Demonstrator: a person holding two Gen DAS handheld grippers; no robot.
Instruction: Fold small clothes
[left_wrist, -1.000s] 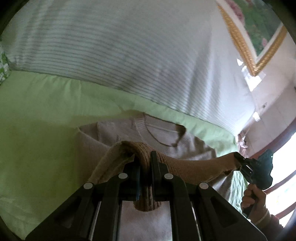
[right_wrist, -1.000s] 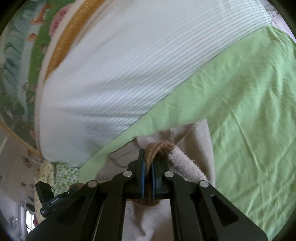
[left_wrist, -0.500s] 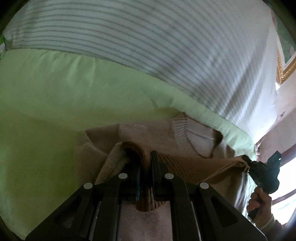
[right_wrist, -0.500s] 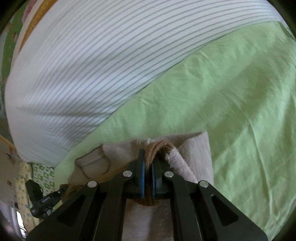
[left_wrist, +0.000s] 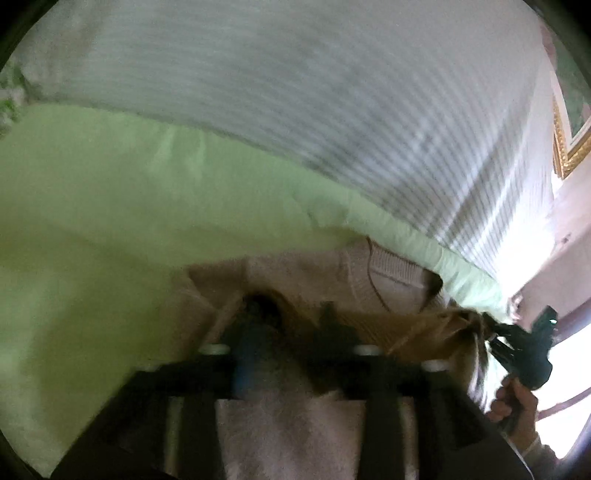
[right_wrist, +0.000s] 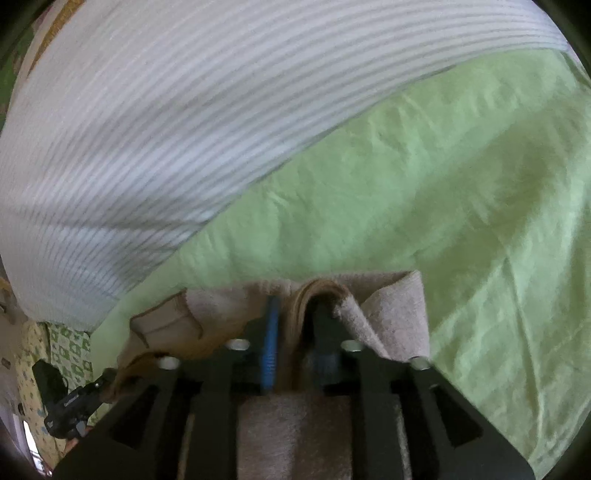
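A small beige knit sweater (left_wrist: 384, 266) lies on a green sheet, its collar toward the striped pillow. Its brown ribbed hem is folded up toward the collar. My left gripper (left_wrist: 291, 314) is open, its jaws apart around the hem, and the view is blurred. My right gripper (right_wrist: 295, 310) is partly open with the hem (right_wrist: 317, 291) loose between its jaws. The right gripper also shows in the left wrist view (left_wrist: 524, 354), the left gripper in the right wrist view (right_wrist: 70, 398).
A green sheet (right_wrist: 443, 192) covers the bed. A white striped pillow (left_wrist: 332, 92) lies behind the sweater. A gold picture frame (left_wrist: 565, 147) hangs at the far right. A patterned cloth (right_wrist: 70, 347) lies at the left.
Both grippers have carried the hem forward to the collar and lowered it. Their jaws, shut on the hem before, have now spread apart.
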